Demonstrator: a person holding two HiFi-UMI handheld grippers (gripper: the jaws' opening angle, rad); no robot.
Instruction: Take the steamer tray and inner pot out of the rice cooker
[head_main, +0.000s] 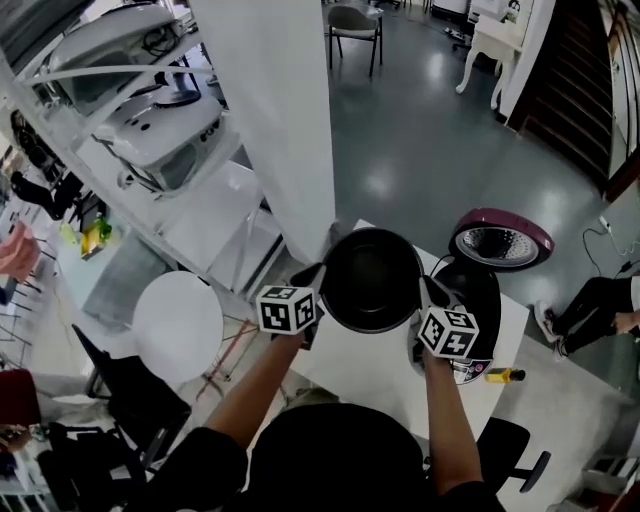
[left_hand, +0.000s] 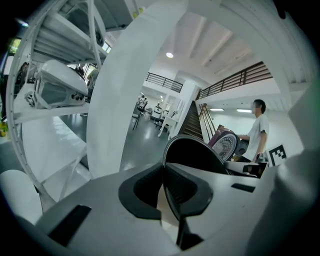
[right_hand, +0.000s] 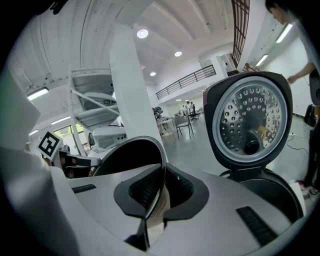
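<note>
- White pillar (head_main: 272, 120) stands far-left of the work spot, running up out of frame.
- Shelf rack (head_main: 150, 150) sits left of the pillar, with white machines on its shelves.
- White table (head_main: 370, 368) is near-centre, right in front of the operator, with a corner towards the pillar.
- Bystander (left_hand: 257, 132) stands at the right, past the table.
- Round white stool (head_main: 178, 325) is left of the table, standing apart from it.
- Rice cooker (head_main: 482, 300) sits on the table's right part. Its lid (head_main: 500, 243) is swung fully open on the far side, with the perforated inner plate showing.
- Inner pot (head_main: 372, 280) is out of the cooker and held in the air just left of it, over the table's far edge. Its mouth is up and the inside is dark.
- Left gripper (left_hand: 162, 192) has its jaws clamped on the pot's left rim, with the wall pinched between the pads.
- Right gripper (right_hand: 161, 192) does the same on the right rim, a tight pinch. The pot hangs between the two.
- Small yellow object (head_main: 503, 376) lies on the table near-right of the cooker. It is too small to identify.
</note>
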